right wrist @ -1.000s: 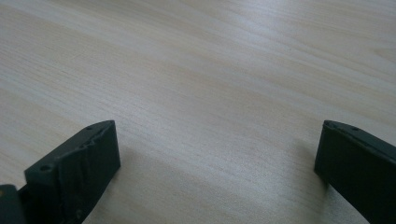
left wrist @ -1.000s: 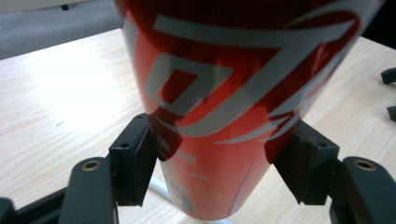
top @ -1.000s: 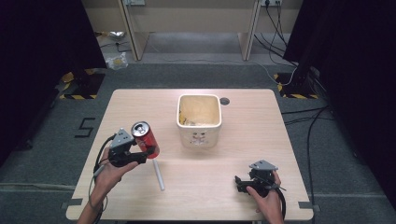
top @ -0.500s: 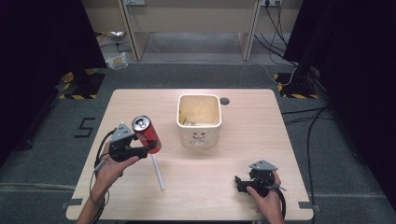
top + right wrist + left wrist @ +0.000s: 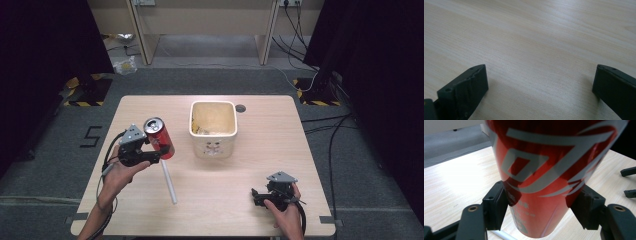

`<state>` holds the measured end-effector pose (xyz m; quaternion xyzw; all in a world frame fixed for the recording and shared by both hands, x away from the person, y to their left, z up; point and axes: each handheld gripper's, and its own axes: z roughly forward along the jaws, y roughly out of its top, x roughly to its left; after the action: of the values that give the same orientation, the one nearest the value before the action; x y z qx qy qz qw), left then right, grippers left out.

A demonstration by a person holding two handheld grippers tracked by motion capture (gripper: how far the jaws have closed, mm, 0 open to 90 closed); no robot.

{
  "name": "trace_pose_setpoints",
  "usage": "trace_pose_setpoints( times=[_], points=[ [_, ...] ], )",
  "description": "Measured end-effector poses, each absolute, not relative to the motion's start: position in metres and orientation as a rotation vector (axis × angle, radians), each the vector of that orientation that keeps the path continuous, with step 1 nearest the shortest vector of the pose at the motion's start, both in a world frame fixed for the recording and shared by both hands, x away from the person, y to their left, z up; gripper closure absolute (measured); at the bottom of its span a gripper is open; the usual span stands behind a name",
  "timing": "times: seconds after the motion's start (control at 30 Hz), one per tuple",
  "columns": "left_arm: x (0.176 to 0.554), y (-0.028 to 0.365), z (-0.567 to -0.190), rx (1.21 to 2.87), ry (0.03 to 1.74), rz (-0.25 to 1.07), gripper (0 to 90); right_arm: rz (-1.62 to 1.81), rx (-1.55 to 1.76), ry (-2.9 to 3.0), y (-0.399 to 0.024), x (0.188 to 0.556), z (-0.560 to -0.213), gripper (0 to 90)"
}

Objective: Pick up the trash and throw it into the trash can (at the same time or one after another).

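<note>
The right gripper [image 5: 256,196] rests low near the near right edge of the pale wooden table [image 5: 280,125], its two black jaws spread wide with only bare wood grain between them in the right gripper view [image 5: 540,92]. Broad open tabletop lies ahead of its fingertips and to their left, and the table's near edge runs just behind the hand.

The left gripper [image 5: 159,152] is held above the left part of the table, its jaws clamped on the lower body of a shiny red metal drink can with white lettering [image 5: 159,138]. In the left gripper view the pads [image 5: 496,205] press on either side of the can [image 5: 544,170], which rises tilted from between them, its silver top leaning toward the table's left side in the high view. The can's bottom rim hangs clear of the wood.

Just below and beside those fingertips lies a thin white plastic tube [image 5: 168,181], flat on the table and running toward the near edge; its end peeks out under the can [image 5: 501,235].

Beyond the left fingertips and to their right, well apart from the can, stands a square cream plastic bin [image 5: 213,145] with a printed face on its front wall, open at the top. Bare table runs between can and bin. Past the bin, a small dark round hole [image 5: 240,107] sits near the far edge.
</note>
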<state>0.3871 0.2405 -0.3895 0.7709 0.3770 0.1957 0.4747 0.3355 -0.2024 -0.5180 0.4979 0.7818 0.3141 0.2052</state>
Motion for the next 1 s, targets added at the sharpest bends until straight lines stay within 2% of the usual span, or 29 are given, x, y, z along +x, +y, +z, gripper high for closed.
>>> trace_pose_setpoints(
  times=[1.0],
  points=[
    [0.408,0.228,-0.356,1.872,0.861,0.456,34.1,0.877,1.389,2.178,-0.202,0.336,-0.518,0.3]
  ],
)
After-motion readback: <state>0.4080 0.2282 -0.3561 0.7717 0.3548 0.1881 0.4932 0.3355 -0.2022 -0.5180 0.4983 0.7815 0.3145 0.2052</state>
